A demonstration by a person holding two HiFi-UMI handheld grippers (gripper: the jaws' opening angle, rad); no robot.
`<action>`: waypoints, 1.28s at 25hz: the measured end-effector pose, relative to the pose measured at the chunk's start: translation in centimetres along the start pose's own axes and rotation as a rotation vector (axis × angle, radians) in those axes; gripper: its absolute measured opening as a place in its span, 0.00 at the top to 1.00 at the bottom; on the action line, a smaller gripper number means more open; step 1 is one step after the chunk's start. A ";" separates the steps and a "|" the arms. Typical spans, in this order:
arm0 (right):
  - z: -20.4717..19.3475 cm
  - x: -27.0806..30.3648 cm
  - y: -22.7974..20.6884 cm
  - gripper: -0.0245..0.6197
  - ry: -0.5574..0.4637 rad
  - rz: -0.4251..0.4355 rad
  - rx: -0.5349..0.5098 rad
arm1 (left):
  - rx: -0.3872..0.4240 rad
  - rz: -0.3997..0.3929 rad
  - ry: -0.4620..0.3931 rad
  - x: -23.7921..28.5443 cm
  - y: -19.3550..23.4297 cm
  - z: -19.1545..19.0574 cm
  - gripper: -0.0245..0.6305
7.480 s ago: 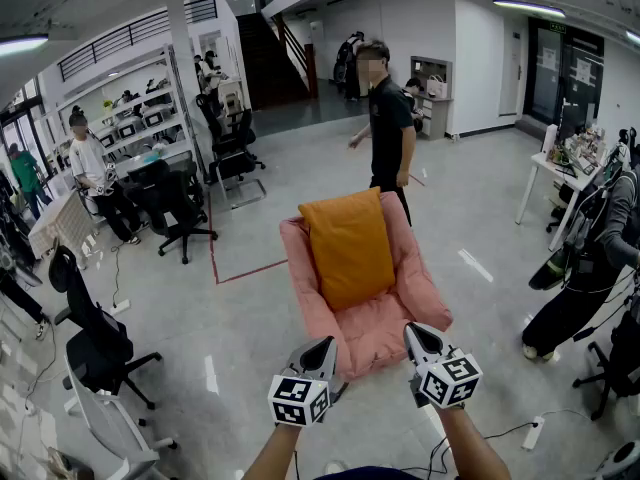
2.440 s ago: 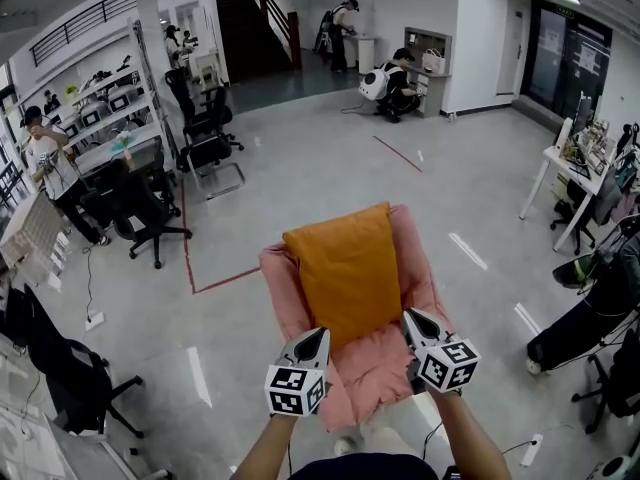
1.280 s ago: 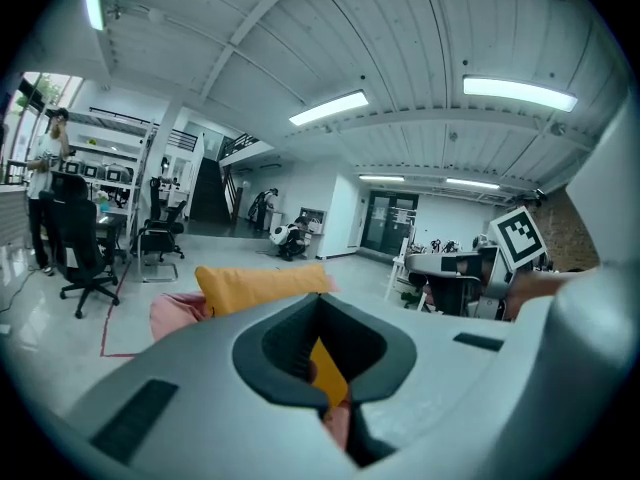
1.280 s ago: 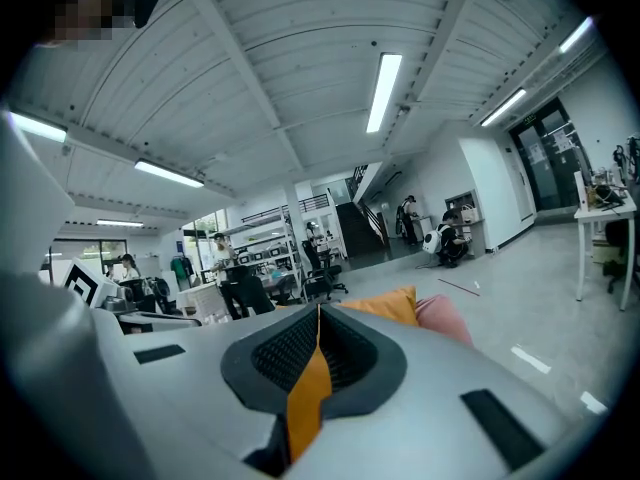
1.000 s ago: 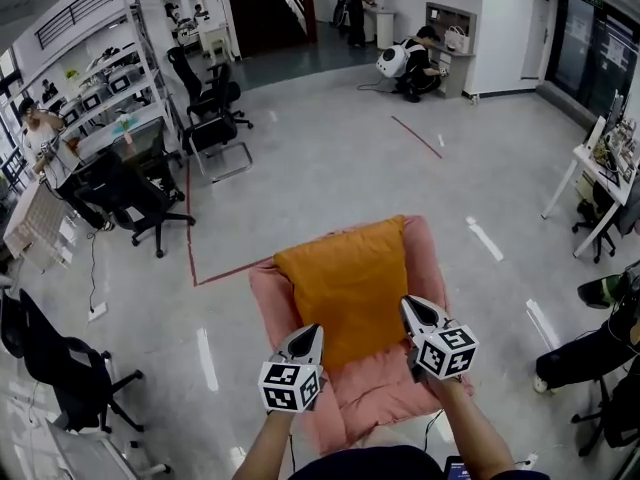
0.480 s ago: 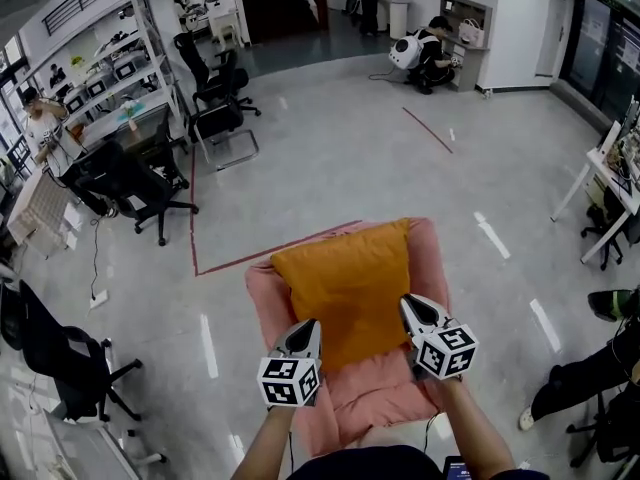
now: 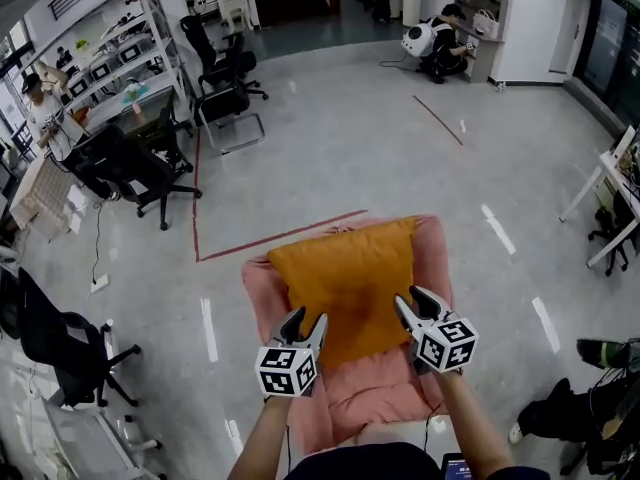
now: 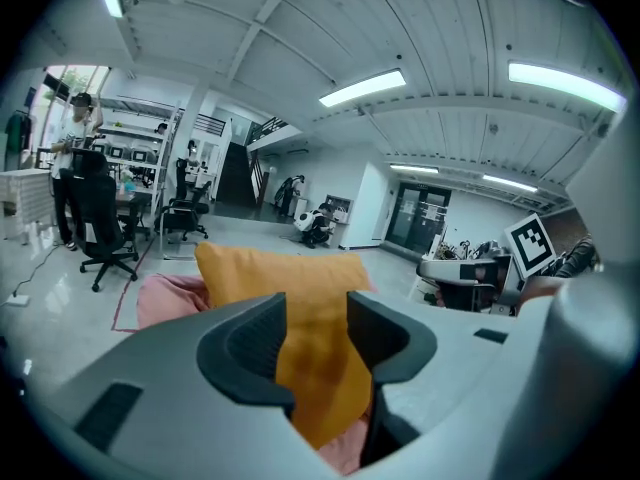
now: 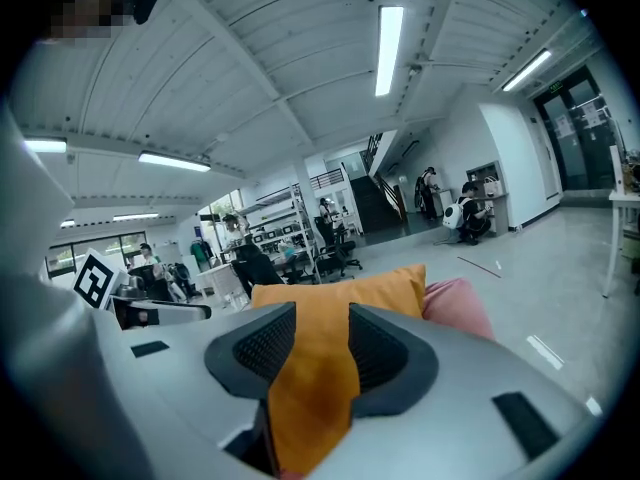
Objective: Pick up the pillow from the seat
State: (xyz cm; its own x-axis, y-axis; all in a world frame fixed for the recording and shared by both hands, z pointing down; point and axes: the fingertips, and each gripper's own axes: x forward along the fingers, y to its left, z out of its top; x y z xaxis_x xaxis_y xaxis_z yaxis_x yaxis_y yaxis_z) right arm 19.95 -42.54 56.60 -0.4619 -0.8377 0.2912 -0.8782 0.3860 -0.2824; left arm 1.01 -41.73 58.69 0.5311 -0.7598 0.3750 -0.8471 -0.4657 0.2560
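An orange pillow leans on the back of a pink cushioned seat on the floor. My left gripper hovers at the pillow's near left corner. My right gripper is at its near right edge. Both pairs of jaws have just been opening and stand apart, not pressing on anything. In the left gripper view the pillow shows through the gap of the gripper, with pink seat behind. The right gripper view shows the pillow ahead of the gripper.
Black office chairs stand on the left by shelving and desks. A red tape line crosses the grey floor behind the seat. A person crouches at the far back. A white desk stands at the right.
Both grippers have moved forward and down onto the pillow's near corners, and their shut jaws have opened. The seat sits closer in the head view.
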 end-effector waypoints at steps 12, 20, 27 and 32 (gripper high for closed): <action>-1.3 4.4 -2.7 0.55 0.074 0.008 0.008 | -0.048 0.079 0.028 3.7 3.6 -1.4 0.45; -2.8 7.4 -4.8 0.43 0.136 -0.022 0.026 | -0.082 0.103 0.070 6.2 6.0 -2.9 0.24; -4.6 9.1 -6.9 0.32 0.197 -0.064 0.025 | -0.118 0.124 0.106 8.0 7.2 -4.2 0.19; -5.5 10.1 -8.4 0.32 0.223 -0.072 0.044 | -0.121 0.156 0.125 9.1 8.5 -4.7 0.19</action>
State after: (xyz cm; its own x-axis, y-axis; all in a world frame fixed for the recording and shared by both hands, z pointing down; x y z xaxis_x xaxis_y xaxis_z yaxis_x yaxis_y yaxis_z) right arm 21.97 -52.15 66.98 -0.4183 -0.7545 0.5057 -0.9059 0.3067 -0.2919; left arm -1.20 -50.46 68.49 0.3981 -0.7527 0.5243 -0.9148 -0.2831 0.2882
